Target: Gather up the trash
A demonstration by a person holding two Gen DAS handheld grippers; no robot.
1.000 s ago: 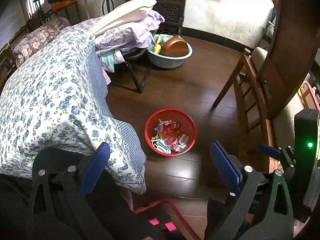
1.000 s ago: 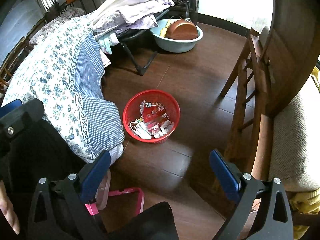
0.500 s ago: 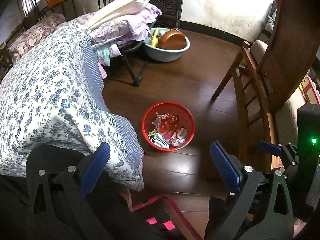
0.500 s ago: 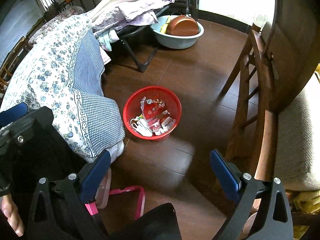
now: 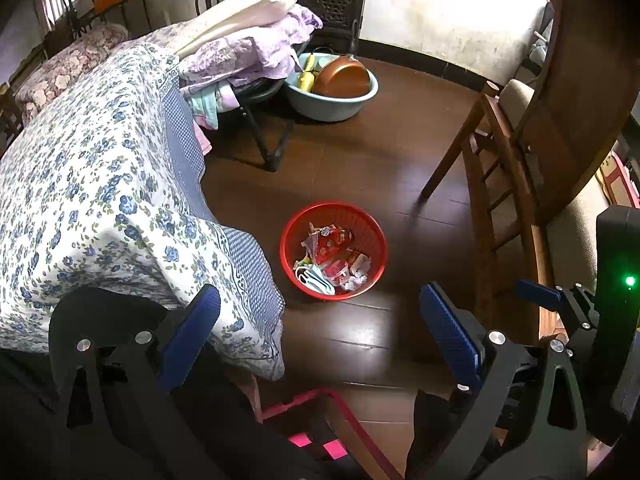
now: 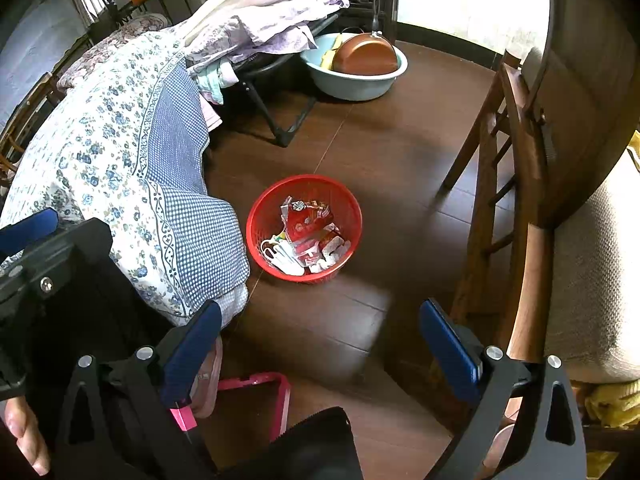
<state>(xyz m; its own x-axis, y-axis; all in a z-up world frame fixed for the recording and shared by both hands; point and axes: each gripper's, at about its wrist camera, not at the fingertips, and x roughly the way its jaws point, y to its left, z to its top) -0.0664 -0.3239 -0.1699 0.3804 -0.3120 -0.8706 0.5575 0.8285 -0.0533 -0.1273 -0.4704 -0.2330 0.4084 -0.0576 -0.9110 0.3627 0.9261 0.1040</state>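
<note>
Nearest the lenses, the left tool (image 5: 320, 328) and the right tool (image 6: 320, 332) are both hanging above the floor with their blue fingers spread wide and nothing between them. Just below them a pink frame (image 6: 256, 384) is lying on the dark wooden floor (image 5: 360, 168).

Further on, one red basket (image 5: 334, 250) is standing on bare floorboards, holding the trash (image 5: 332, 258): crumpled red wrappers, white scraps and a face mask. The hanging corner of the floral bedspread (image 5: 100, 208) is reaching close to the basket's left rim, apart from it. To the right, open floor is separating the basket from the wooden chair (image 5: 492, 184), whose legs are edging that side.

Beyond, one pale blue basin (image 5: 332, 96) is sitting on the floor with a brown pan (image 5: 342, 78) tilted inside, beside a folding stand's black legs (image 5: 264, 140) and a pile of lilac bedding (image 5: 248, 48).

Only the right wrist view is showing a bare hand (image 6: 24, 436) at the lower left and a yellow cloth (image 6: 612, 400) under the cushioned seat; only the left wrist view is showing a green light (image 5: 630, 281).
</note>
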